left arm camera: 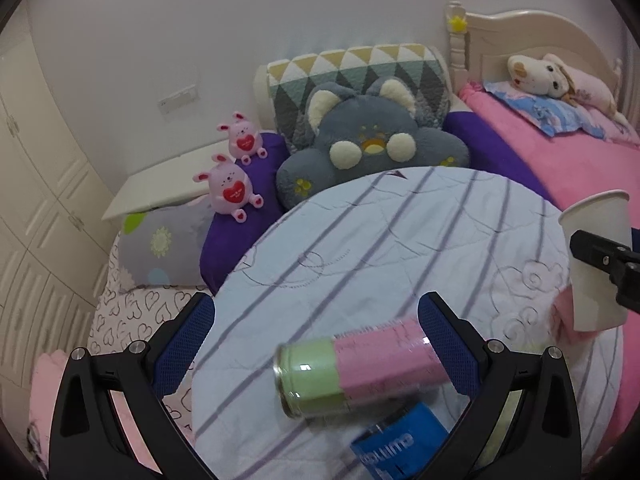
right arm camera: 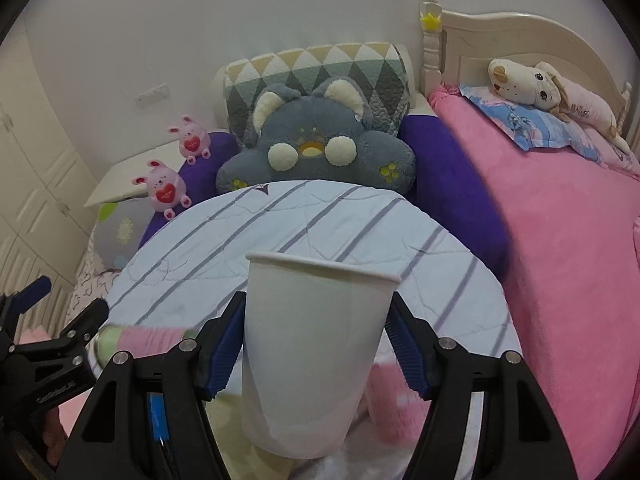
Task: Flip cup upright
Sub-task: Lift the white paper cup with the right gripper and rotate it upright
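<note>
A white paper cup [right arm camera: 316, 352] stands mouth-up between the blue pads of my right gripper [right arm camera: 316, 344], which is shut on its sides and holds it over the striped round table [right arm camera: 280, 220]. The cup also shows at the right edge of the left wrist view [left arm camera: 596, 264], with the right gripper's black finger across it. My left gripper [left arm camera: 316, 344] is open and empty over the near part of the table [left arm camera: 360, 240]. A pink and green can [left arm camera: 356, 372] lies on its side between its fingers, touching neither.
A blue labelled can [left arm camera: 400, 440] lies by the table's near edge. Behind the table sit a grey plush cushion [left arm camera: 372, 144], two pink bunny toys [left arm camera: 232, 188], purple cushions and a pink bed [right arm camera: 560, 220] with a plush dog. White wardrobes stand on the left.
</note>
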A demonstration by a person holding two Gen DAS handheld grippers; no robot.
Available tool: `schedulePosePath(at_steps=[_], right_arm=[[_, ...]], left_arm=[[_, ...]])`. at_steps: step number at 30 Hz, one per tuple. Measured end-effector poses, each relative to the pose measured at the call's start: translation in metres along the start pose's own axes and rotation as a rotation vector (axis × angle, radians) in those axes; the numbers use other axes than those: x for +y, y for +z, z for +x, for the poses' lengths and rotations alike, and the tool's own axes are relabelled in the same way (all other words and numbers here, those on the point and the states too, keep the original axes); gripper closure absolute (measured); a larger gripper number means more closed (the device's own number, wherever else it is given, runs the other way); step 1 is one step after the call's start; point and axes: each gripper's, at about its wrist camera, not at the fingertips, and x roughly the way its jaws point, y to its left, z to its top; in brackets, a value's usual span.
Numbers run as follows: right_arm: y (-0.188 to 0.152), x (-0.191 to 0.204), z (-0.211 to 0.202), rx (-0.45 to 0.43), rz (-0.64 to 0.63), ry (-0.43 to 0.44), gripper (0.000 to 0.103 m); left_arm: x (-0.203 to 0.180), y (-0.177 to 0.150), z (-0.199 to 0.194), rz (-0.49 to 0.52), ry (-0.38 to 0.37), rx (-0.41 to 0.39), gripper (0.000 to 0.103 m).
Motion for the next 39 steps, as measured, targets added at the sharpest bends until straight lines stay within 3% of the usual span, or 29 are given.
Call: schedulePosePath(at_steps=[5,17,27,39], right_arm=[[-0.024,-0.004,-0.015,0.011,-0.01,0.072,0.035],[-0.106,-0.013,-0.057,-0.029,-0.045,0.07,0.035],[-0.159,0.008,-0.07,0.027,-0.13,0.113,0.035],[-0.185,0.029,-0.043,0.146,-0.144,0.112,0.033]], left_arm=[[-0.017,-0.02,-0.02,0.036,0.02,-0.035,0.0],[-0.033,-0.099,-0.073,-0.024,-0.043,-0.074,0.0],[-0.04,-0.171,-0.1,-0.107,-0.045,-0.021,0.0],[-0.019,-0.203,-0.089,-0.166,-0.038,0.047,0.0]])
